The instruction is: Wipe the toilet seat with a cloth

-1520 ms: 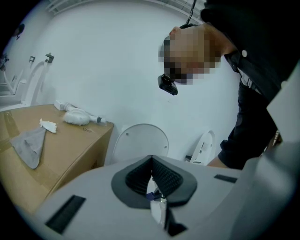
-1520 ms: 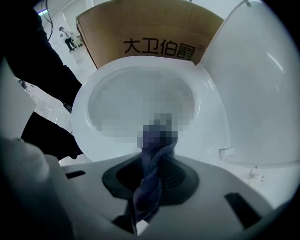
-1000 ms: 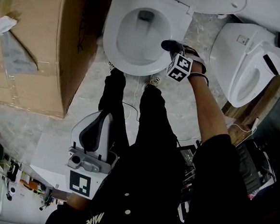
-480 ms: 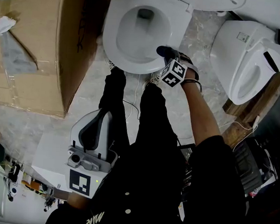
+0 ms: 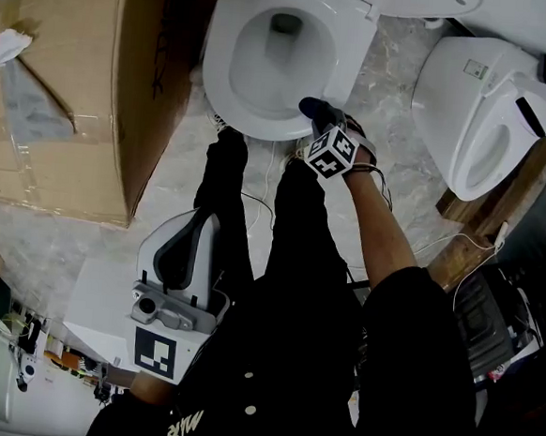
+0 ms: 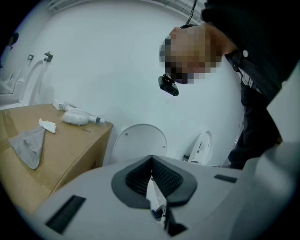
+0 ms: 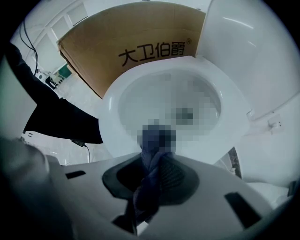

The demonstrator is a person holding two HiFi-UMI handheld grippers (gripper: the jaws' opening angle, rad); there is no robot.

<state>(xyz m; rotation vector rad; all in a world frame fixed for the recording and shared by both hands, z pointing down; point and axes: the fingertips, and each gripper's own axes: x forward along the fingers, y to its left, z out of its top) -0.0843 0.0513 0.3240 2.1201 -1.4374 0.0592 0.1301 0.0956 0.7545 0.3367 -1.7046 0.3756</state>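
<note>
Below, marbled floor (image 5: 398, 67), toilet seat (image 5: 220, 72) (cloth (image 5: 315, 107) touching), cardboard box (image 5: 66, 102)

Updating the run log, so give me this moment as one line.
right gripper: shut on dark blue cloth, at near rim of white toilet seat | left gripper: shut, empty, away from seat

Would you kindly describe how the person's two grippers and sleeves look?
Both the left gripper and right gripper have white shells and dark grey ribbed jaws. Each carries a marker cube printed with black-and-white squares. The person wears black sleeves, the right one pushed up.
</note>
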